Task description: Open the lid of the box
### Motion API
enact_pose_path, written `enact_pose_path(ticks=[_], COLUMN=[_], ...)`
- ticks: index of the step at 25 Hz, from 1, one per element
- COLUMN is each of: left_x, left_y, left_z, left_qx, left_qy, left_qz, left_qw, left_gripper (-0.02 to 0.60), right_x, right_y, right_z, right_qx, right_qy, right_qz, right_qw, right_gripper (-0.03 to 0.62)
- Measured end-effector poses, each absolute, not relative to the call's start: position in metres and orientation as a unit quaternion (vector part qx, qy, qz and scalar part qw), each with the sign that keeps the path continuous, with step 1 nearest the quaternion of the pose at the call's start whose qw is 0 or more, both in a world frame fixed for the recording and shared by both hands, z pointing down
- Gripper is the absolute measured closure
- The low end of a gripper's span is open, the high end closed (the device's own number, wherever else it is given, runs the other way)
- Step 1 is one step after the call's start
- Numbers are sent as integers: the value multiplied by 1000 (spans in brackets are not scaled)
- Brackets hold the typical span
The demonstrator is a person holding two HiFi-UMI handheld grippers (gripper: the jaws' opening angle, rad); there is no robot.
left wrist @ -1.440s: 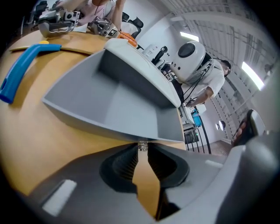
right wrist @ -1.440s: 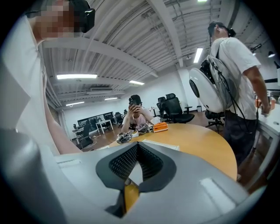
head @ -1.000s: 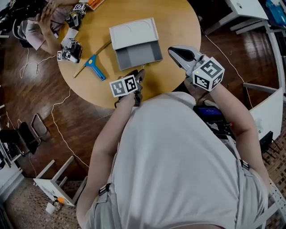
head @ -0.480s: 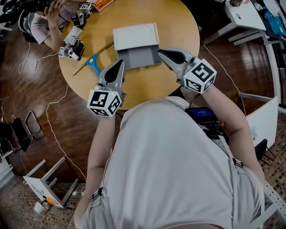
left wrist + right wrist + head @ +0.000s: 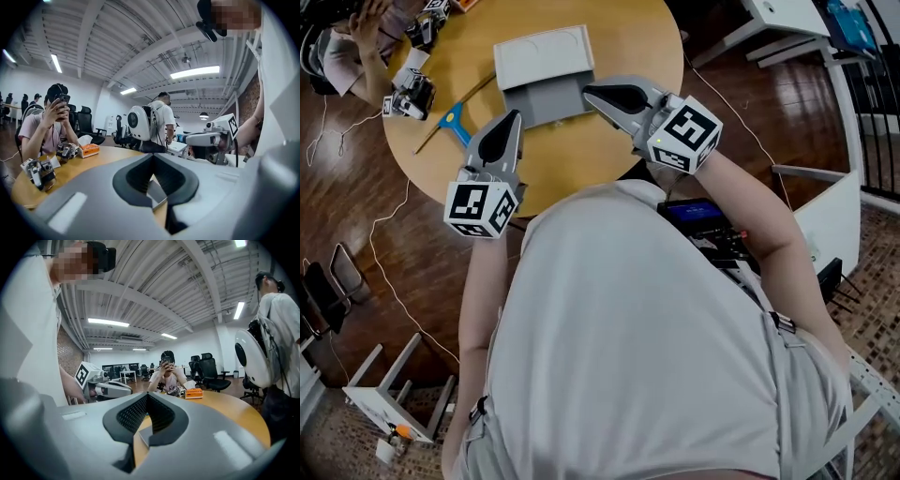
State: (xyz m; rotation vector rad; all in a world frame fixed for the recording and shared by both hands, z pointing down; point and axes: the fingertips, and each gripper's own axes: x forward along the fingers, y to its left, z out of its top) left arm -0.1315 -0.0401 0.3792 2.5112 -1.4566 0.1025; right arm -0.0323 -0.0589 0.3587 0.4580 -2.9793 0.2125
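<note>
The box lies on the round wooden table. Its white lid is folded back on the far side and the grey tray faces me. My left gripper is shut and empty, with its tip just left of the tray's near left corner. My right gripper is shut too, hovering at the tray's near right corner. In the left gripper view the jaws meet, and a grey edge of the box shows below them. The right gripper view shows the same closed jaws over a box corner.
A blue T-shaped tool and a thin stick lie left of the box. Beyond them are spare gripper devices, an orange tissue box and a seated person. A person with a white backpack stands behind the table.
My left gripper has lifted from the table's near edge and swung forward to the box's left front corner. The right gripper has closed in on the right front corner.
</note>
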Motion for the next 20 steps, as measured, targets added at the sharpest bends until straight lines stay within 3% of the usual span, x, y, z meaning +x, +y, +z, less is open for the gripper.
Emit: enact_pose_path(ticks=[20], left_x=[-125], left_y=[-44], left_z=[381], left_qx=[862], left_qy=[-492], left_qz=[43], left_qw=[116], left_gripper=[581], right_x=[-29], right_y=[-59], right_z=[363], right_qx=[153], right_qy=[-983], right_qz=[65], right_qw=[72], right_gripper=[594])
